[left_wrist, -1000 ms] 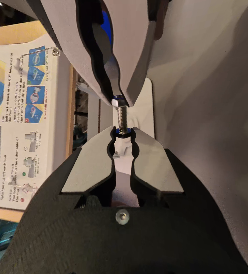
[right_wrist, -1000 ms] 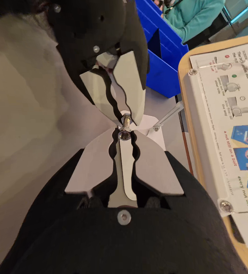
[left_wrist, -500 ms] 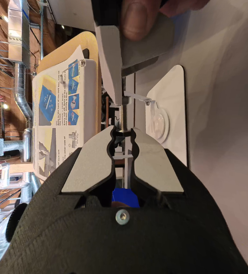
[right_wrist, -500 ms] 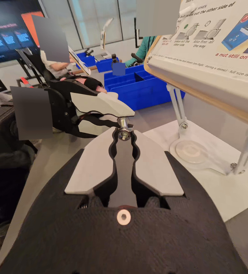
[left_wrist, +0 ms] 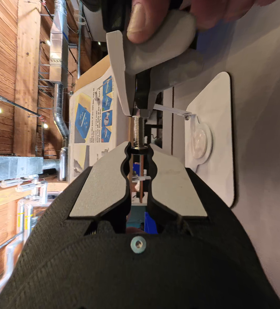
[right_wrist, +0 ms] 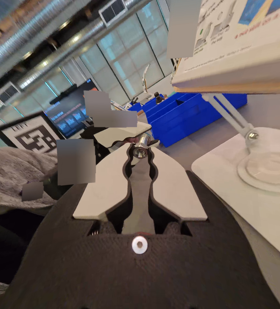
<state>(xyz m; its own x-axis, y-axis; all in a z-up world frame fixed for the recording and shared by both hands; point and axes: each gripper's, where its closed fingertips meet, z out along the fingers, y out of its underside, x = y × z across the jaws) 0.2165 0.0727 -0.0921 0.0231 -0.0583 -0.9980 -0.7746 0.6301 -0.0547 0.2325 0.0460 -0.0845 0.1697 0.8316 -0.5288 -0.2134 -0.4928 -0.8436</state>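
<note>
Left gripper point(left_wrist: 139, 148) clamps bolt head point(left_wrist: 138, 149); right gripper point(right_wrist: 140, 151) clamps nut point(right_wrist: 140, 151).

bolt point(left_wrist: 138, 129) bright silver, ridged thread | nut point(right_wrist: 140, 151) shiny silver | left gripper point(left_wrist: 138, 148) pale grey fingers, black pads and body | right gripper point(right_wrist: 140, 151) same grey and black | bins point(right_wrist: 182, 115) vivid blue | marker board point(right_wrist: 33, 138) black-and-white blocks | sleeve point(right_wrist: 15, 168) mottled grey | base plate point(left_wrist: 219, 117) white | wall point(left_wrist: 5, 83) brown wood planks

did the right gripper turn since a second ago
Yes. The right gripper, clamped on the nut, has tipped upward: the instruction board shifted from its right side to overhead.
</note>
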